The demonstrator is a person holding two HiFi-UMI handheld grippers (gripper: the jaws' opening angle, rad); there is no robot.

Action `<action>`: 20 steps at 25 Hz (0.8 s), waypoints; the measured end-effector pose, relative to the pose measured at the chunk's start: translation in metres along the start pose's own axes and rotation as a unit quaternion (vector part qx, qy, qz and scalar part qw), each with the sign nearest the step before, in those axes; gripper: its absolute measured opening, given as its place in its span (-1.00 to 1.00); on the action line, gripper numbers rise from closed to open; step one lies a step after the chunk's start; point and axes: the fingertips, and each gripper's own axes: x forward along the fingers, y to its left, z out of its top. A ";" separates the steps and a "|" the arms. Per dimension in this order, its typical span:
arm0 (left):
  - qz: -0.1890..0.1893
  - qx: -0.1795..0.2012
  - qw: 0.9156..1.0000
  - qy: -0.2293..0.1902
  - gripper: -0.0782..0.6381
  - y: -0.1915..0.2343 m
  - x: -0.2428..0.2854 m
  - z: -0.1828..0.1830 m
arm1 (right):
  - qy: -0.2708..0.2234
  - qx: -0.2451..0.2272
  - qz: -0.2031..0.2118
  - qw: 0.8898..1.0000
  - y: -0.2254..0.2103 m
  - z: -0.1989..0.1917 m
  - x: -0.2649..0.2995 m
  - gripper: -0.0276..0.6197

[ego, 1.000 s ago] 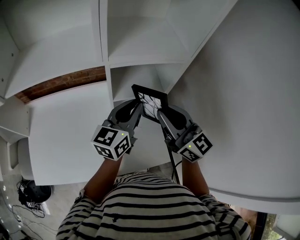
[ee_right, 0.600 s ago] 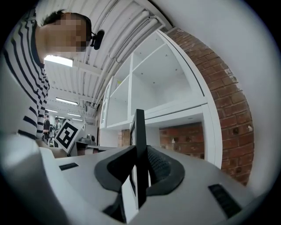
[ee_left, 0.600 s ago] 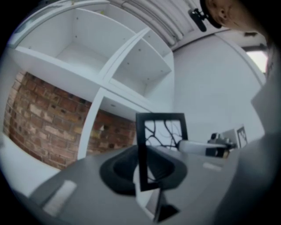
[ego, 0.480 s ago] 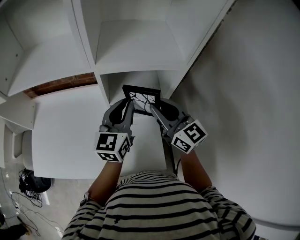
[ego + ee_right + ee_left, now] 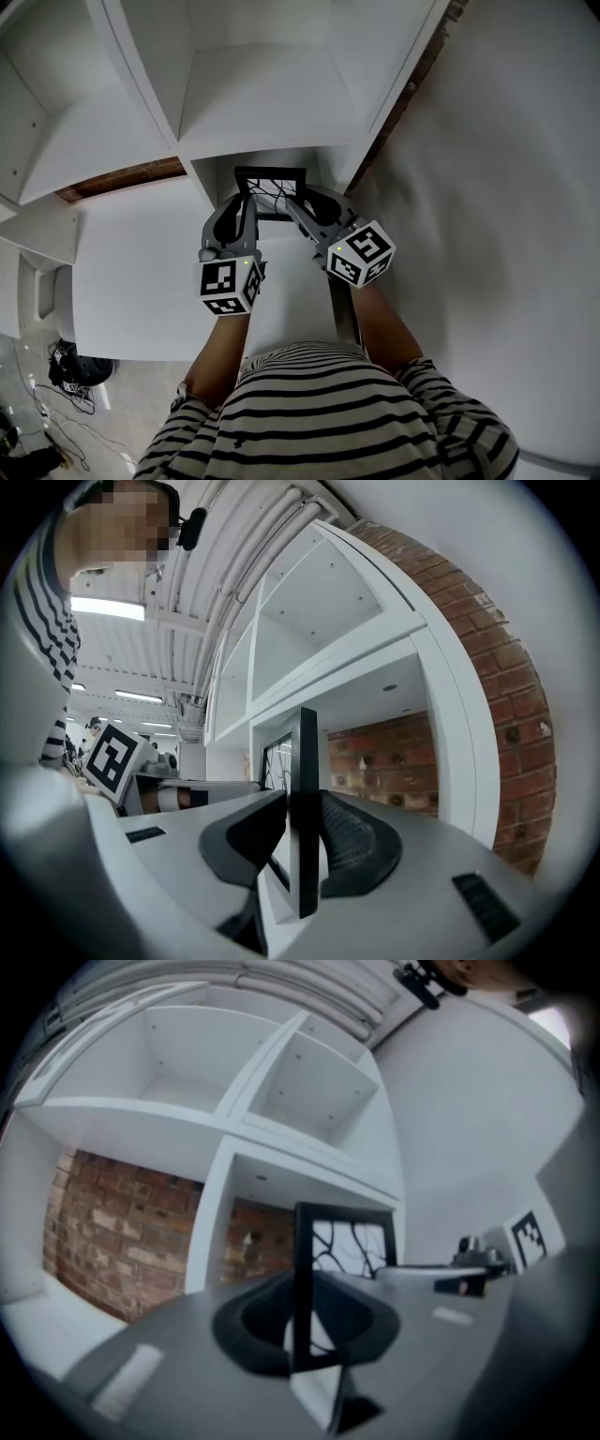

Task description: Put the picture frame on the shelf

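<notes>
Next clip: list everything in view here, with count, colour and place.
picture frame: one, black, white picture with dark branching lines, upright at the front of a lower shelf compartment.
shelf unit: one, white, open compartments, straight ahead.
brick wall: one, red-brown, behind the compartments.
wall: one, white, right of the shelf.
cables: a tangle, dark, floor at lower left.
left gripper: one, grey, shut on the frame's left edge.
right gripper: one, grey, on the frame's right edge; jaws have just been opening, pads appear to touch it.
striped shirt: one, black and white, bottom of head view.
forearms: two, bare, behind the grippers.
</notes>
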 end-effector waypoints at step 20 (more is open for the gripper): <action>0.048 -0.006 0.999 0.017 -0.60 0.023 0.037 -0.032 | 0.079 -0.025 -0.074 0.994 -0.041 -0.035 0.039 -0.62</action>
